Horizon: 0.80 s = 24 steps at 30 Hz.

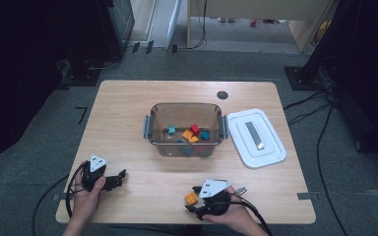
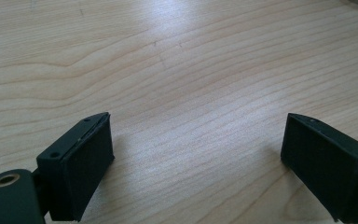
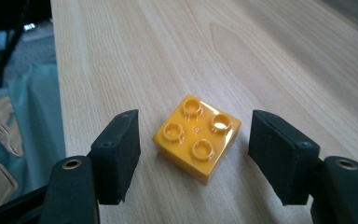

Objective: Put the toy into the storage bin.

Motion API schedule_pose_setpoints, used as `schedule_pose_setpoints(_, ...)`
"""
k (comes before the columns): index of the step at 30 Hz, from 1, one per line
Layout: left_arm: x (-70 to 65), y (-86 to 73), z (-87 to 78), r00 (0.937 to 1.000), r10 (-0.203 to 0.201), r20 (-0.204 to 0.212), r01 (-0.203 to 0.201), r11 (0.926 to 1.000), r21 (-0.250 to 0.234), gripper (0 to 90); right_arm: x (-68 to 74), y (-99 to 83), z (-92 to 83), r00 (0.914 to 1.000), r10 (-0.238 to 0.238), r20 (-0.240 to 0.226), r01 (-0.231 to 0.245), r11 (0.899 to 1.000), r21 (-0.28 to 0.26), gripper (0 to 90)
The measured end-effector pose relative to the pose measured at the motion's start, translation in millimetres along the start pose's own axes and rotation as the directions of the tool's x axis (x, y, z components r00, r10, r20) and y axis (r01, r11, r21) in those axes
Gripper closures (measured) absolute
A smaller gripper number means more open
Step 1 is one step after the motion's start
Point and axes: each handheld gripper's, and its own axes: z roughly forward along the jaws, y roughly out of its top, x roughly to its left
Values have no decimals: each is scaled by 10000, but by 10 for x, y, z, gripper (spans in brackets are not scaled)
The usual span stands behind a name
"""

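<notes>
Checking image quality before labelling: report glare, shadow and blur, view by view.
High view: soft and low in detail, dark corners, evenly lit table. Left gripper view: a pale sheen on the wood, sharp grain. Right gripper view: bright glints on the yellow brick; the near claw parts look slightly soft.

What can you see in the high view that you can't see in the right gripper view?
The high view alone gives the clear bin holding small coloured blocks, the white lid lying beside it on the table, and the left gripper resting open near the table's front edge. The right gripper view alone gives the close-up: four round studs on top of the yellow block, which sits flat between the two black pads with a gap on each side. Both share the yellow block, the right gripper and the wooden tabletop.
</notes>
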Motion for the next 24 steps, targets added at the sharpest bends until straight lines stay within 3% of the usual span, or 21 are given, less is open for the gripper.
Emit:
schedule_pose_setpoints(8,0,0,0,10000,1,1,-1,10000,-1,91,41,6,30,9976,-441,538,431,9989,190,352)
schedule_pose_setpoints(17,0,0,0,10000,-1,0,1,10000,0,91,-68,-37,-53,9943,-217,1045,201,9997,163,415)
schedule_pose_setpoints(24,0,0,0,10000,-1,0,1,10000,-1,91,-92,-47,-50,9939,-64,1099,61,10000,34,441)
